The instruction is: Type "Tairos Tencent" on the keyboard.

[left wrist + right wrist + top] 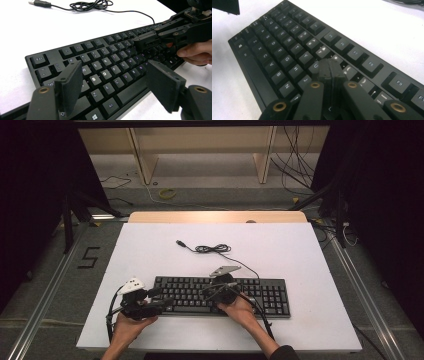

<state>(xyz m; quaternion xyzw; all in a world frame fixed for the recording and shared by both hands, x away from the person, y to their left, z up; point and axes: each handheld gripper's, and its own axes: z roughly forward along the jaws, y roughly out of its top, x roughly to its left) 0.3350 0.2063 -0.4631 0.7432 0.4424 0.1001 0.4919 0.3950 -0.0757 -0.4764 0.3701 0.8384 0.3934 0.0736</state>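
The keyboard [220, 295] is lying under both grippers: the right gripper [329, 65], jaws pressed together, is hovering over its middle keys; the left gripper [112, 82] is gaping wide above its left end.
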